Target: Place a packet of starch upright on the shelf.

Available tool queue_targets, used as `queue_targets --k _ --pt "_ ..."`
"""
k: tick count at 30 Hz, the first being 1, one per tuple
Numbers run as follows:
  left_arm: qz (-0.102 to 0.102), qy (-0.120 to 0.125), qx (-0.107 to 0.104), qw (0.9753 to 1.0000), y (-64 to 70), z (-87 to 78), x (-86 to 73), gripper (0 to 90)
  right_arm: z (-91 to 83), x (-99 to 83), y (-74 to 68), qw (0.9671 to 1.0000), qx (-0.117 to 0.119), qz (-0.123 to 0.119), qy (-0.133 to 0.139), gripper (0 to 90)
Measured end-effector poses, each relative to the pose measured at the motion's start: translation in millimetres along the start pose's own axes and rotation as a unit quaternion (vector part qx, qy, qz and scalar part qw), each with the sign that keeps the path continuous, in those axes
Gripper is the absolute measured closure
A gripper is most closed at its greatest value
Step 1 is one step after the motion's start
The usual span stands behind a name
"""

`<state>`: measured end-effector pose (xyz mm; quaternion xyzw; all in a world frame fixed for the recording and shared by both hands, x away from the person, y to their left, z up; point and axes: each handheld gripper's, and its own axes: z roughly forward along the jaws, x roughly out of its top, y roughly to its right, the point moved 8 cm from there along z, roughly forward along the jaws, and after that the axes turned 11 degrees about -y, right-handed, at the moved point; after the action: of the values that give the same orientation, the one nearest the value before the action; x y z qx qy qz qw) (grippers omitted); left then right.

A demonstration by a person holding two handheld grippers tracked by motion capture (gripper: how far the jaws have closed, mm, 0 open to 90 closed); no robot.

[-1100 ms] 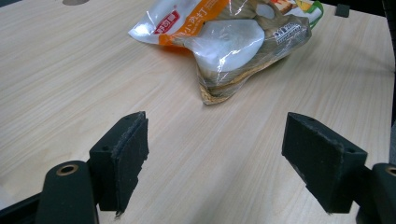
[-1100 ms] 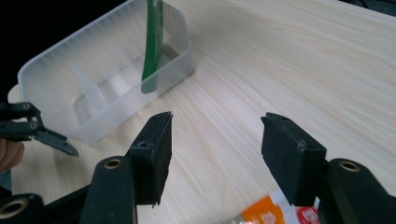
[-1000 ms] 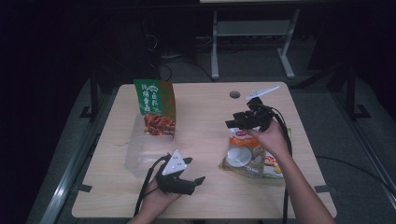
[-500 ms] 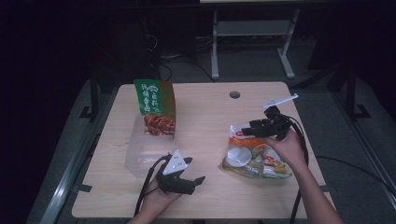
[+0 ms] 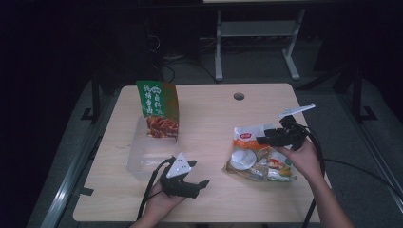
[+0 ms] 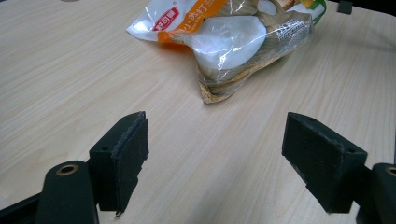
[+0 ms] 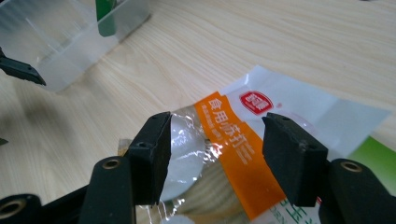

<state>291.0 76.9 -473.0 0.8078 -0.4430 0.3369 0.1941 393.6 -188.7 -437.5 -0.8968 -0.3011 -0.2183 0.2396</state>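
Hovering with jaws apart over the snack bag (image 5: 260, 156), the right gripper (image 5: 267, 139) hasn't grasped it; the clear box (image 5: 142, 154) at nine o'clock already holds a green packet (image 5: 158, 108), while the left gripper (image 5: 198, 186) rests open.

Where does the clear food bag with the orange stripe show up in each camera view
High view: the food bag lies right of centre, under the right gripper.
Left gripper view: top centre, beyond the open jaws.
Right gripper view: lower centre, between the open jaws.
Shared landmark: the bag's red logo, also seen in the right gripper view.
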Motion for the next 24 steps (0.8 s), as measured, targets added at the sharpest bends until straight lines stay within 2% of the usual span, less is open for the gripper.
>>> queue_targets --k 4,15,24 --pt "0.0 0.002 0.0 1.0 -0.1 -0.2 0.4 22.4 -0.8 -7.4 5.0 1.0 -0.005 0.0 -0.001 41.6" --pt "0.0 0.003 -0.002 1.0 0.2 0.0 0.8 22.4 -9.1 -28.5 16.8 0.9995 -0.011 0.028 -0.001 40.3" --pt "-0.001 0.002 -0.003 1.0 0.8 0.8 0.7 22.4 -9.7 -41.1 26.8 0.9991 -0.018 0.037 -0.002 38.0"
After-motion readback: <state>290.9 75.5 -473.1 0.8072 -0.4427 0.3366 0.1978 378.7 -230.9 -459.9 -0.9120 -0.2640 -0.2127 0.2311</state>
